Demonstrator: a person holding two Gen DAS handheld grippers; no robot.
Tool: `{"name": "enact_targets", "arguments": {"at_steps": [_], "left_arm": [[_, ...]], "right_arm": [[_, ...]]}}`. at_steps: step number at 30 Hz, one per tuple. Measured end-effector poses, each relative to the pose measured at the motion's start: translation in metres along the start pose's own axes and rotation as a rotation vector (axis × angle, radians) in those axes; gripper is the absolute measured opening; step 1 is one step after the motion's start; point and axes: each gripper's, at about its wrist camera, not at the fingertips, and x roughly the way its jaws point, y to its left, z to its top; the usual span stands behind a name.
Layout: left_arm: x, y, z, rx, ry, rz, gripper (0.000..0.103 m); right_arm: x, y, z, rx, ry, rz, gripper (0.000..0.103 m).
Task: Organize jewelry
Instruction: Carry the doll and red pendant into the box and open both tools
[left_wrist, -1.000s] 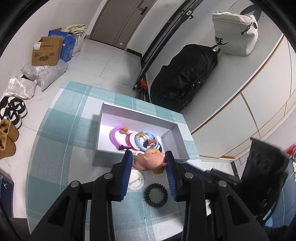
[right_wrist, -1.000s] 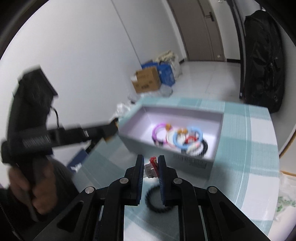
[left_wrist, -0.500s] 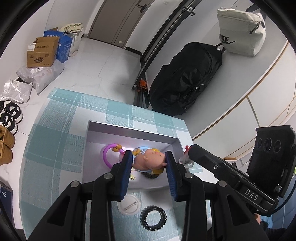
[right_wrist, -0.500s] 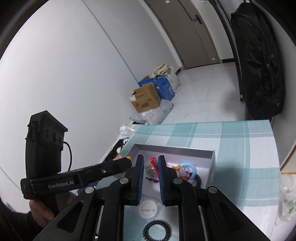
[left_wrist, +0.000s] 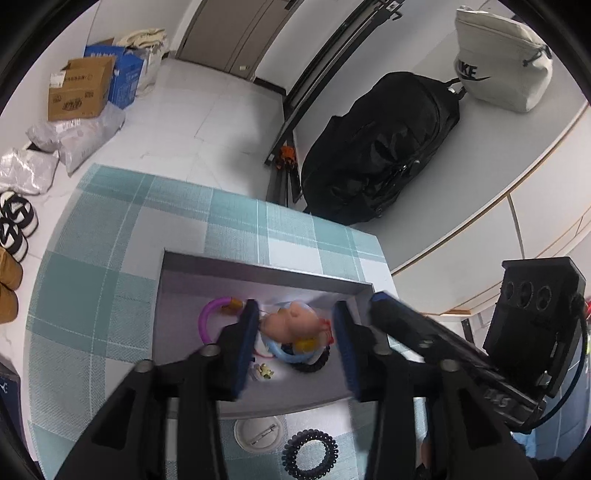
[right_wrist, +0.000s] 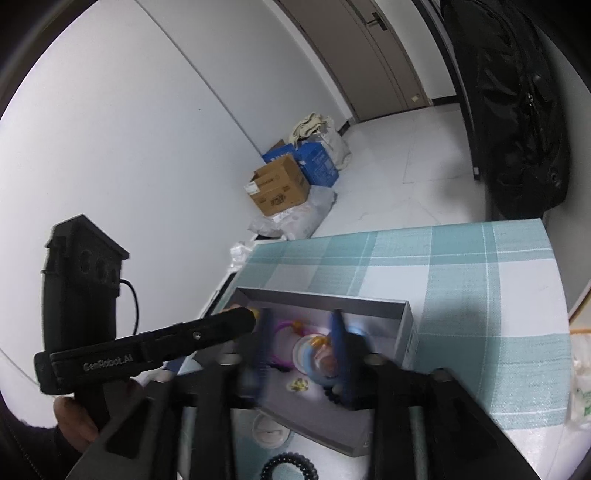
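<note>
Items listed outward from the grey open box (left_wrist: 258, 271), the landmark, set on a teal plaid tablecloth (left_wrist: 92, 295). Nearest the viewer, outside the box's near wall: a black spiral hair tie (left_wrist: 310, 454) and, just beside it, a round white pin badge (left_wrist: 258, 430) lying pin side up; both appear not yet sorted, judging by their place outside the box. Above the box interior: left gripper (left_wrist: 295, 336), tongs spread, nothing pinched, standing either side of a pink pig figure (left_wrist: 291, 325) that rests on the heap within, a stance that fits a drop just made over the box. Right gripper (right_wrist: 301, 350), likewise over the interior, tongs spread and blurred, holding nothing. Box contents: pig figure atop a blue ring (left_wrist: 291, 356), a purple ring (left_wrist: 207, 317) toward the left wall, a black beaded bracelet (left_wrist: 317, 363) at the heap's near edge, a small yellowish trinket (left_wrist: 264, 371) on the floor near the near wall. Beyond the box: bare cloth, then tiled floor, a black duffel bag (left_wrist: 376, 147), cardboard cartons (left_wrist: 79, 90).
</note>
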Motion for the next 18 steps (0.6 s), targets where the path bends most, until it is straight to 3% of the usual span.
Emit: {"name": "enact_targets", "arguments": {"at_steps": [1,2,5,18], "left_arm": [[0.0,0.001,0.0,-0.006,0.001,-0.002,0.057],[-0.002,0.001,-0.001,-0.011,-0.005,-0.005,0.058],[-0.004,-0.002,-0.001,0.0,-0.017,-0.006,0.059],[-0.018,-0.012,-0.013,0.072,-0.075,0.092,0.059]], "right_arm": [[-0.004,-0.001,0.0,0.004,-0.017,0.005,0.053],[-0.009,-0.002,0.001,0.01,-0.041,0.013,0.058],[-0.018,-0.003,0.003,0.022,-0.084,0.021,0.064],[-0.022,0.001,-0.007,0.006,-0.072,-0.033,0.081]]}}
